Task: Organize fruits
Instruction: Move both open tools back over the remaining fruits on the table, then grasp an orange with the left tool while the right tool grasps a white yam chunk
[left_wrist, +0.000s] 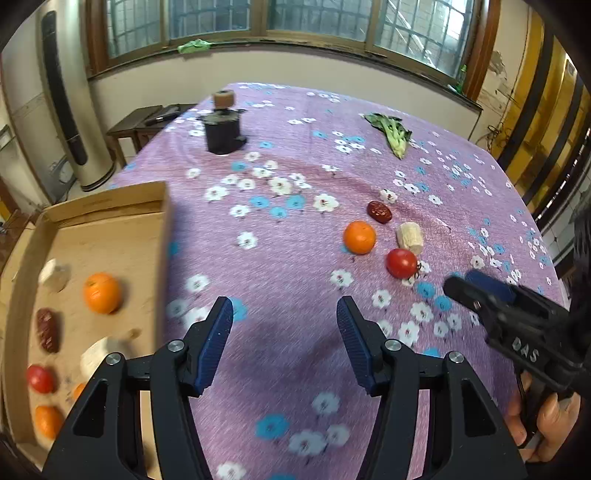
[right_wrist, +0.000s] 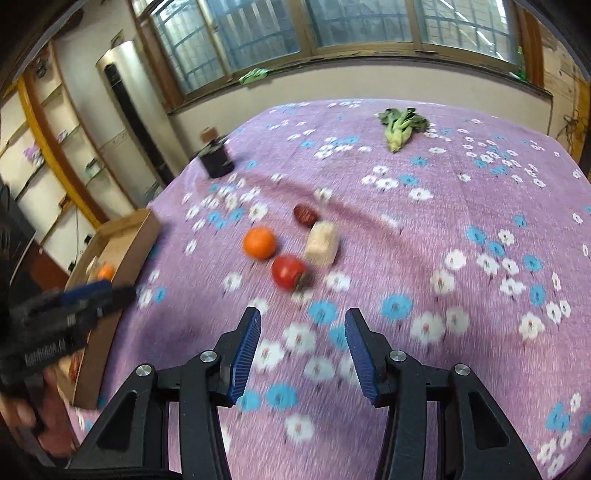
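Note:
On the purple flowered cloth lie an orange (left_wrist: 359, 237) (right_wrist: 259, 242), a red tomato (left_wrist: 401, 263) (right_wrist: 288, 272), a dark red date (left_wrist: 379, 212) (right_wrist: 305, 214) and a pale corn piece (left_wrist: 409, 237) (right_wrist: 322, 243). A cardboard box (left_wrist: 110, 206) (right_wrist: 127, 236) at the left holds an orange (left_wrist: 102, 292), a date (left_wrist: 47, 329), a tomato (left_wrist: 40, 378) and pale pieces. My left gripper (left_wrist: 284, 328) is open and empty beside the box. My right gripper (right_wrist: 303, 339) is open and empty, just short of the tomato; it also shows in the left wrist view (left_wrist: 476, 291).
A dark jar with a cork lid (left_wrist: 222, 125) (right_wrist: 216, 157) stands at the far left of the table. A leafy green vegetable (left_wrist: 391, 133) (right_wrist: 400, 127) lies at the far side. A tall standing air conditioner (left_wrist: 70, 96) stands beyond the table.

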